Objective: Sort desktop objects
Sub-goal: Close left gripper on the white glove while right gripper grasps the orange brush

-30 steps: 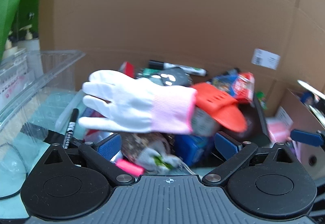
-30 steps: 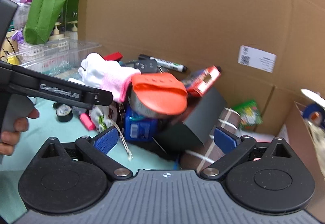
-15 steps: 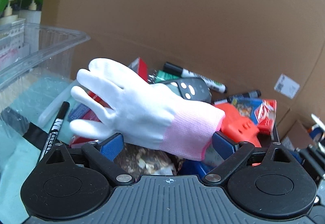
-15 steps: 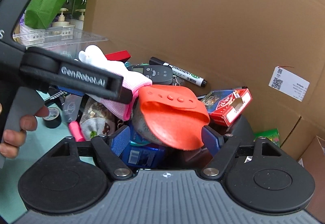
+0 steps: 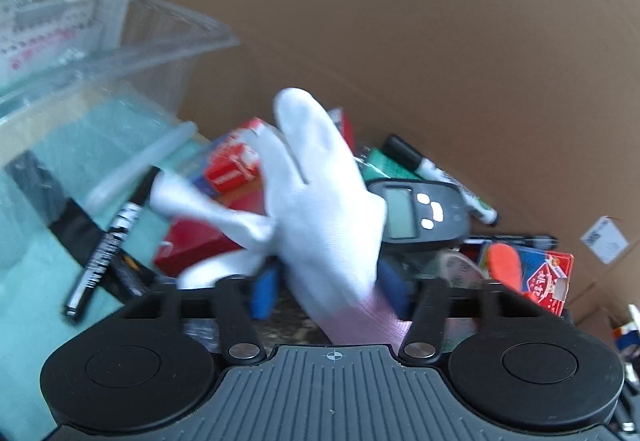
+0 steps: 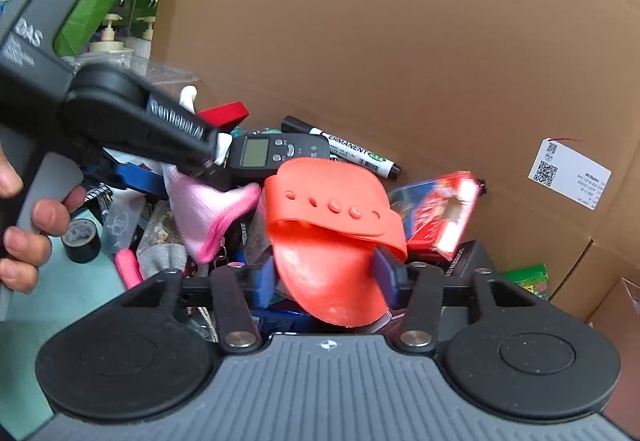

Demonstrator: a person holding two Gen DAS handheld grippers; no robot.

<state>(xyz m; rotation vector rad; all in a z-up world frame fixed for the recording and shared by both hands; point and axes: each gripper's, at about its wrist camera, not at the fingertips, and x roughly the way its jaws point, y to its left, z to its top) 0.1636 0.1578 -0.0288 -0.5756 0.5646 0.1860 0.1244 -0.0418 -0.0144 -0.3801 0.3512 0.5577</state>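
A white glove with a pink cuff lies in a pile of clutter against a cardboard wall. My left gripper has its blue pads on either side of the cuff and is shut on it; the glove stands up between the fingers. The cuff also shows in the right wrist view, under the left gripper's body. My right gripper is shut on an orange rubber slipper-shaped piece, pads pressing its two sides.
The pile holds a black digital remote, a permanent marker, red card boxes, a red-blue packet and black tape. A clear plastic bin stands left. A black marker lies on the teal mat.
Both grippers have closed in and moved forward. The left one has closed on the glove's cuff, and the glove has swung upright. The right one has closed on the orange piece.
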